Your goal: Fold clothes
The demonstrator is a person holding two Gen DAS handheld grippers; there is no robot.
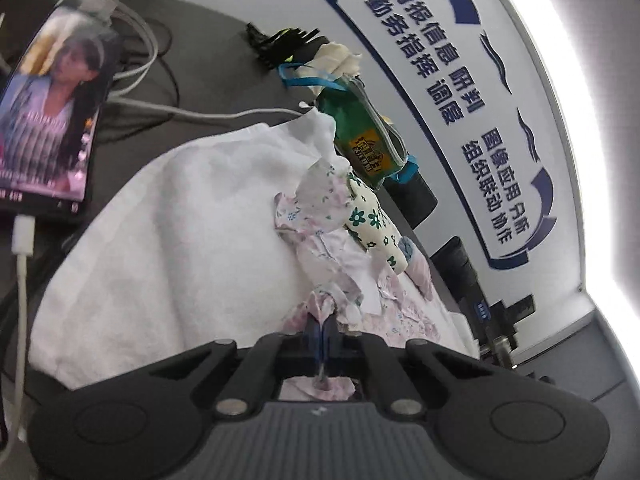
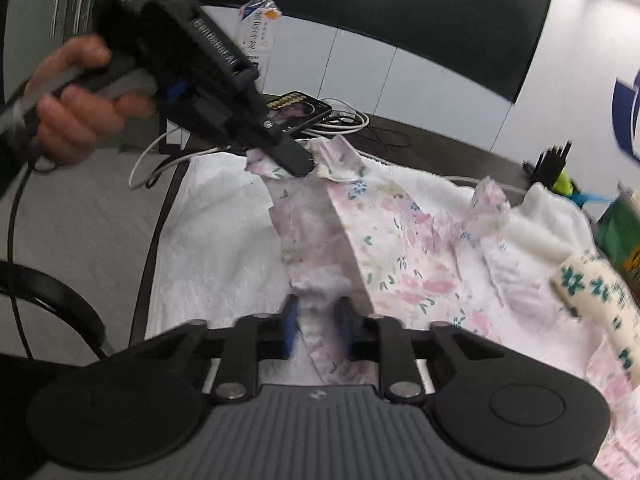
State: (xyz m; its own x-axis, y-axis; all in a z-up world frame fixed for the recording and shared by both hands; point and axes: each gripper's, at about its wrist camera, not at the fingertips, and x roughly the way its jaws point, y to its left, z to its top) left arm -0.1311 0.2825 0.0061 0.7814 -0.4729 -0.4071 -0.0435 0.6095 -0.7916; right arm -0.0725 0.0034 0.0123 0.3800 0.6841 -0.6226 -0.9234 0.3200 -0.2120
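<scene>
A pink floral garment lies crumpled on a white towel. My left gripper is shut on a bunched edge of the garment. In the right wrist view the left gripper pinches the garment's far corner, with a person's hand on its handle. My right gripper is open at the garment's near edge. A strip of the fabric runs between its blue pads. A cream cloth with green flowers rests on the garment's right side.
A phone with a lit screen and white cables lie on the dark table beyond the towel. A green bottle stands near the wall. A water bottle stands behind the phone. A black chair back curves at left.
</scene>
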